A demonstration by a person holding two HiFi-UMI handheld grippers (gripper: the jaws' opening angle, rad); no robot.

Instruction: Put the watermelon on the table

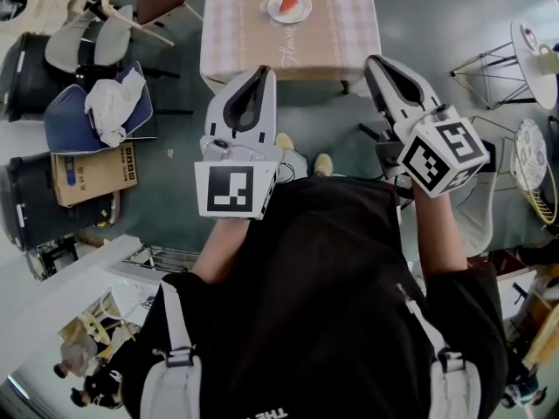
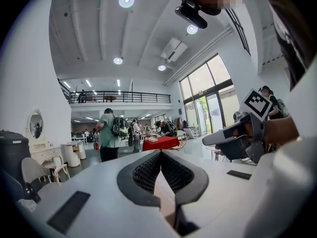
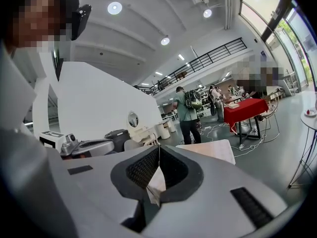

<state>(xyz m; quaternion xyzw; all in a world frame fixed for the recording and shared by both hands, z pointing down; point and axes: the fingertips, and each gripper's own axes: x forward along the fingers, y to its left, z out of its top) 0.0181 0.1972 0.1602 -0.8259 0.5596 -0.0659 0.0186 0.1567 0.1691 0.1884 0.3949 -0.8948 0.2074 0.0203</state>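
Note:
A red watermelon slice (image 1: 291,5) lies on a white plate (image 1: 273,11) on the table with the pink checked cloth (image 1: 253,37), seen from above in the head view. My left gripper (image 1: 262,71) is held in front of the table's near edge, jaws shut and empty. To its right, my right gripper (image 1: 374,61) is also shut with nothing in it. The left gripper view looks along its own closed left gripper (image 2: 160,152) into the hall, with the right gripper (image 2: 233,137) alongside. Over the closed right gripper (image 3: 159,148), the right gripper view shows the table's corner (image 3: 215,150) just ahead.
Chairs (image 1: 131,11), a blue seat with cloth (image 1: 100,107), black bins (image 1: 26,68) and a cardboard box (image 1: 92,175) stand at the left. A wire stand (image 1: 489,68) and white round tables (image 1: 537,51) are at the right. People (image 2: 108,133) and a red table (image 3: 245,110) are farther off.

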